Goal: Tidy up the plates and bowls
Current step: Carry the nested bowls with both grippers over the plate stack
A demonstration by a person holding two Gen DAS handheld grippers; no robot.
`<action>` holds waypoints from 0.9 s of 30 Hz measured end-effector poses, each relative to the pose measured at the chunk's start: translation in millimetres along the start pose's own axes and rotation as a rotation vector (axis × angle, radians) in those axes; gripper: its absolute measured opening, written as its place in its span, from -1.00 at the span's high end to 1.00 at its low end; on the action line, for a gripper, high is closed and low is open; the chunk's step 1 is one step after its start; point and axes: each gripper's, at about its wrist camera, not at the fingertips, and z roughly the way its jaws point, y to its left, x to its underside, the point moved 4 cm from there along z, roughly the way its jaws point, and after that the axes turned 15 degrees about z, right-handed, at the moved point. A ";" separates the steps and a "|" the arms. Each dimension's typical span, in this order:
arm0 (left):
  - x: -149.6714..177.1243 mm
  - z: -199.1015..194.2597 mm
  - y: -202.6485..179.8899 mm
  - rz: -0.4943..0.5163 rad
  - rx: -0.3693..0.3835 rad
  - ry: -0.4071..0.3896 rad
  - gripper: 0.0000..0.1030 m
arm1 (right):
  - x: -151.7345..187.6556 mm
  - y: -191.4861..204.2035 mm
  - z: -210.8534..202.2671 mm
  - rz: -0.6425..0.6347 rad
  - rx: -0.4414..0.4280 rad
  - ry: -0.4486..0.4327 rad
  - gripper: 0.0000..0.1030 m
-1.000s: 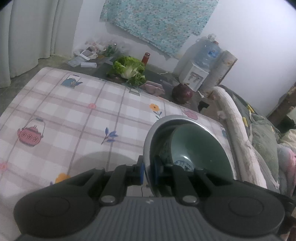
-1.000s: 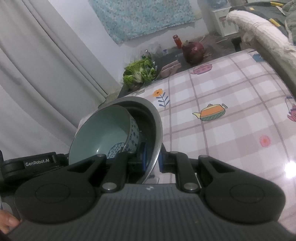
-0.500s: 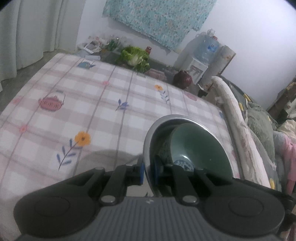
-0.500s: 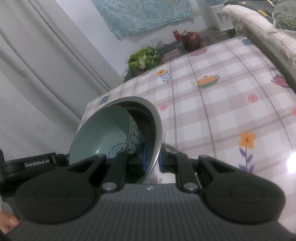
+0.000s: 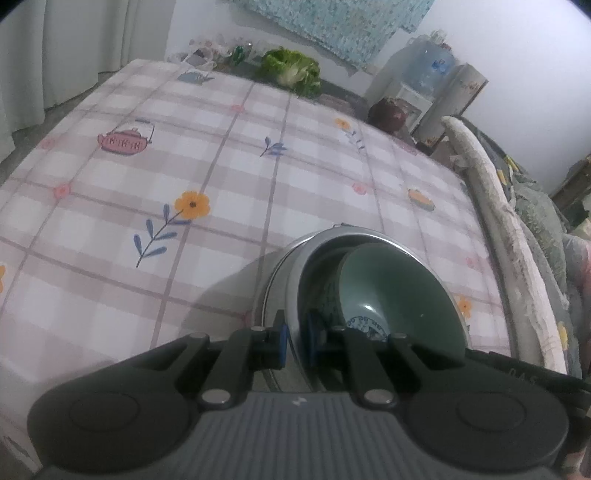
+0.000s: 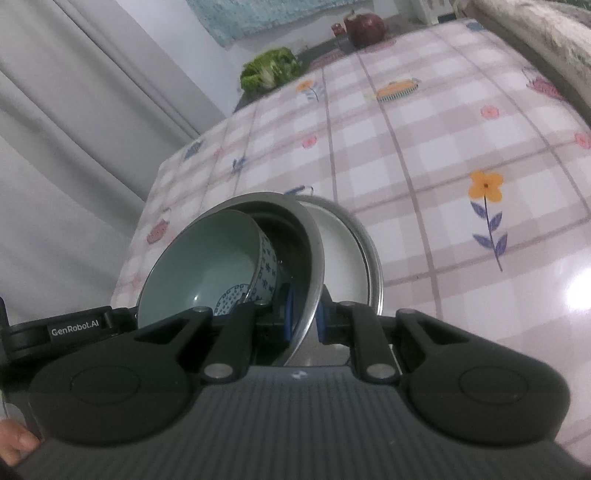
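The left gripper (image 5: 294, 341) is pinched tight on one side of the rim of a steel bowl (image 5: 291, 295), and the right gripper (image 6: 304, 320) is pinched on the opposite side of that rim (image 6: 314, 258), so both hold the same bowl. A green ceramic bowl (image 6: 207, 269) with blue patterning sits nested inside it. Just beneath, in the right wrist view, a white plate with a metal rim (image 6: 343, 254) shows, and whether the bowl touches it cannot be told. The bowls open upward, appearing tipped in each view. Around them spreads a checked tablecloth (image 5: 221, 155) printed with flowers and teapots. Past its far edge lie a leafy cabbage (image 5: 291, 70), a dark red jar (image 5: 388, 114), a water dispenser (image 5: 424, 74), grey curtains (image 6: 74, 110) and a patterned wall cloth (image 5: 332, 26).
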 end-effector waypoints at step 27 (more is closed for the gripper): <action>8.5 14.6 0.9 0.045 0.038 0.057 0.76 | 4.5 -4.8 9.3 -0.021 0.071 0.006 0.70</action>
